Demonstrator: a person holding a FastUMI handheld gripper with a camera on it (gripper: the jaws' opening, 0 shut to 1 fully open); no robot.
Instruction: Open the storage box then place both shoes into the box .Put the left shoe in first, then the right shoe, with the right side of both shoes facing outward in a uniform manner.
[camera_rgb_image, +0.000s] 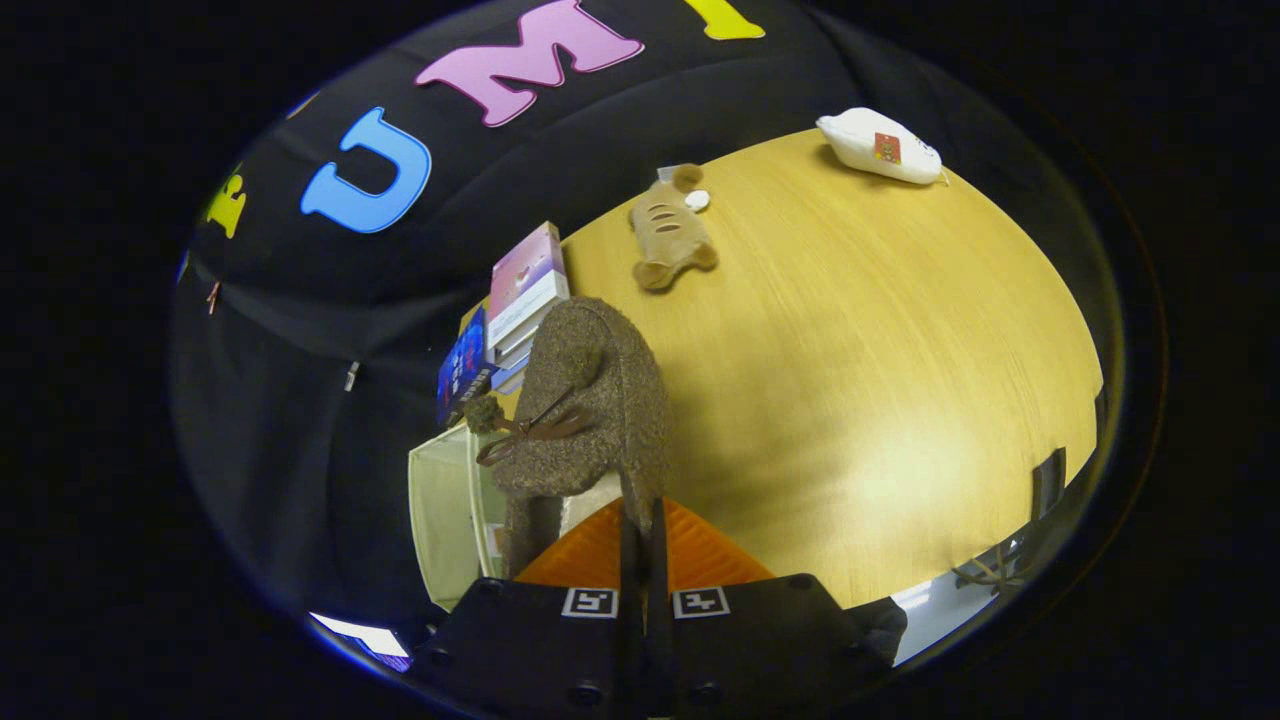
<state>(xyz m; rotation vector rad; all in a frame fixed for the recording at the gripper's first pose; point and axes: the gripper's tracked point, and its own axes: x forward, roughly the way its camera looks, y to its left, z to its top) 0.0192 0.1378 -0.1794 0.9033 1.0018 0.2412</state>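
Observation:
A brown fuzzy shoe with a small bow on its side hangs just ahead of my fingers, lifted off the wooden table. My gripper is shut on the shoe's thin edge, with the two fingers pressed close together. A pale storage box stands right beside the shoe, on the bow side; part of it is hidden behind the shoe. I cannot tell whether its lid is open.
A stack of books lies beyond the shoe near the table's edge. A tan plush toy lies farther out, and a white pouch rests at the far end. The booth's black cloth wall borders the table.

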